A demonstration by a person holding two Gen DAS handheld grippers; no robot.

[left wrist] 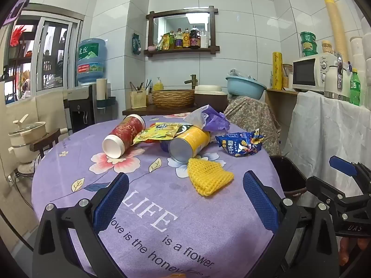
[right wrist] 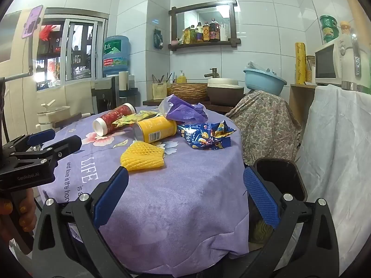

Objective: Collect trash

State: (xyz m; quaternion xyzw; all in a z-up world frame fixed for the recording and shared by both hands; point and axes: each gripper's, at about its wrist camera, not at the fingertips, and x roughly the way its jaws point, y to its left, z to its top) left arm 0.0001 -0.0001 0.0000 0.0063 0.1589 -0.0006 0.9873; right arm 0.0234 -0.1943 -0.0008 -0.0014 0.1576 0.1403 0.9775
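Trash lies on a round table with a purple cloth point(left wrist: 162, 220) point(right wrist: 185, 197): a red paper cup on its side point(left wrist: 123, 135) point(right wrist: 113, 119), a yellow can on its side point(left wrist: 189, 143) point(right wrist: 155, 128), a yellow foam net point(left wrist: 208, 178) point(right wrist: 143, 156), a blue snack bag point(left wrist: 241, 143) point(right wrist: 206, 135), a yellow wrapper point(left wrist: 157, 133) point(right wrist: 134, 117) and a purple plastic bag point(left wrist: 208, 118) point(right wrist: 183, 110). My left gripper point(left wrist: 185, 199) is open and empty over the table's near part. My right gripper point(right wrist: 185, 195) is open and empty near the table's right edge.
A dark trash bin point(left wrist: 287, 176) point(right wrist: 280, 176) stands on the floor right of the table. Behind it are a cloth-covered chair point(right wrist: 266, 125) and a white-draped counter point(right wrist: 336, 162) with a microwave point(left wrist: 310, 74). A water dispenser point(left wrist: 90, 81) and sink counter are at the back.
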